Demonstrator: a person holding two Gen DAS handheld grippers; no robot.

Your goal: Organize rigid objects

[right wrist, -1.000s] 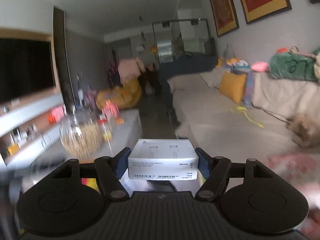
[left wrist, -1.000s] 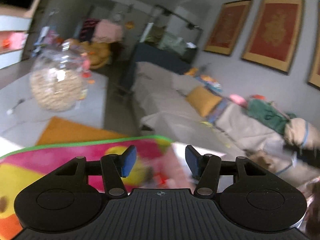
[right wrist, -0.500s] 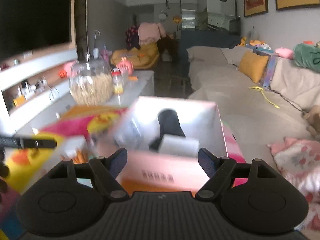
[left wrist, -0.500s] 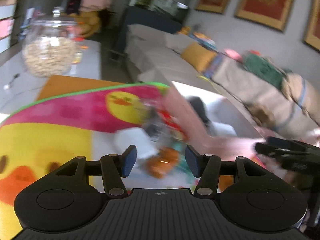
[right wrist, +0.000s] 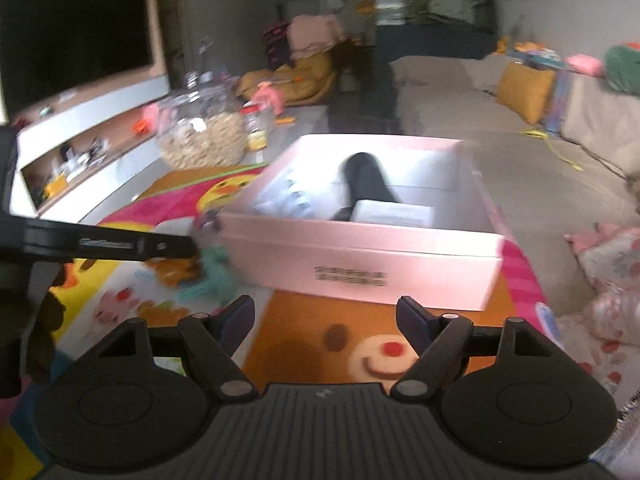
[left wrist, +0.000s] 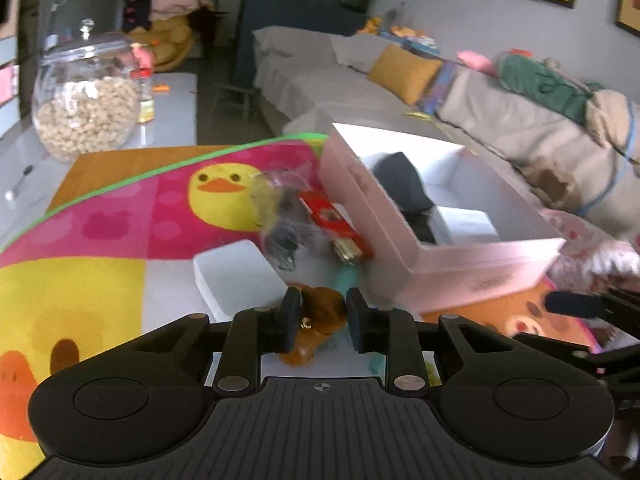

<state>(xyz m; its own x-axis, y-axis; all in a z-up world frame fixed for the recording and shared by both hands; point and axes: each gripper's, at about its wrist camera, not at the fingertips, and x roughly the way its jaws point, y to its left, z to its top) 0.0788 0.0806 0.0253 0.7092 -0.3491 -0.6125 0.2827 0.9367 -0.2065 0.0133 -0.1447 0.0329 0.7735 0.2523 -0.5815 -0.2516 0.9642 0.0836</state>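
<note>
A pink open box (left wrist: 480, 268) stands on a colourful play mat (left wrist: 120, 220). Inside it lie a black object (left wrist: 404, 184) and a small white box (left wrist: 466, 222). My left gripper (left wrist: 322, 320) is low over the mat, its jaws closing onto a brown-orange object (left wrist: 320, 310) that fills the gap between the pads. Close by lie a flat white box (left wrist: 236, 276), a clear bag of dark items (left wrist: 284, 216), a red packet (left wrist: 332, 216) and a teal thing (left wrist: 346, 278). My right gripper (right wrist: 326, 320) stands open and empty before the pink box (right wrist: 360, 264).
A glass jar (left wrist: 86, 100) of pale pieces stands on the grey table beyond the mat, with a small bottle beside it. A sofa (left wrist: 340, 80) with a yellow cushion runs along the right. The left gripper's finger (right wrist: 120, 244) crosses the right wrist view at the left.
The right gripper let go of the small white box, which now lies in the pink box, and sank in front of it. The left gripper dropped to the mat and narrowed onto the brown-orange object.
</note>
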